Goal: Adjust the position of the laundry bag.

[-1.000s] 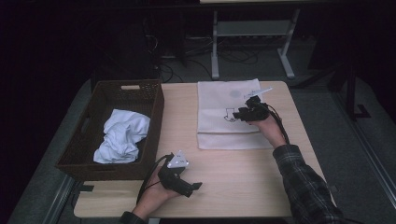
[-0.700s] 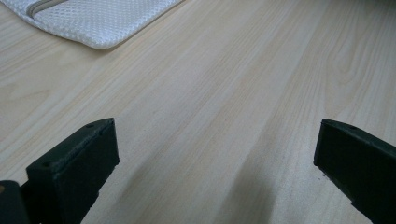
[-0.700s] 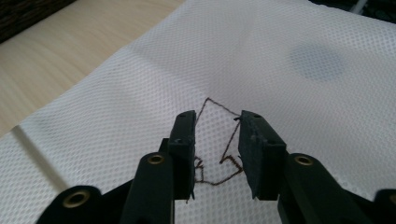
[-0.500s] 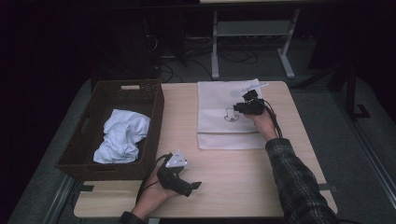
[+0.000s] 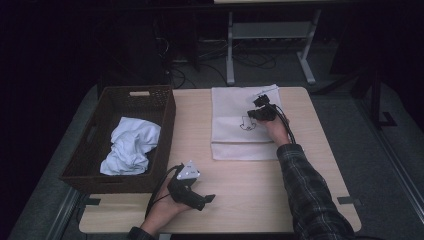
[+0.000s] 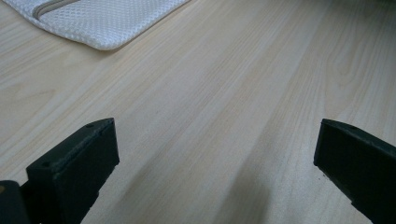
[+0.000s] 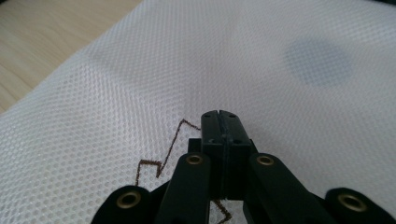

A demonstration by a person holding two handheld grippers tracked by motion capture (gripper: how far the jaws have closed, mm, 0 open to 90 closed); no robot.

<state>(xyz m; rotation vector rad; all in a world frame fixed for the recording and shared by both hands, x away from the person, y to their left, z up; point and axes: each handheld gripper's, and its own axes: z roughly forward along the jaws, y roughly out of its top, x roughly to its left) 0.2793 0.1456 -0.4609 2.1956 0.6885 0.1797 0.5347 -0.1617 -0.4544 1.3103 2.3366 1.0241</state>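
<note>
The right gripper (image 7: 219, 116) has just been closing and now stands pressed together on the white mesh bag (image 5: 235, 125) at the tabletop's far edge (probably pinching its top layer to lift it); the left gripper (image 6: 210, 154) waits spread near the front edge.

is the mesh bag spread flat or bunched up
Spread flat. The mesh bag lies smooth on the table, edges straight, its near edge folded over in a strip. The right gripper, shut, rests on it.
</note>
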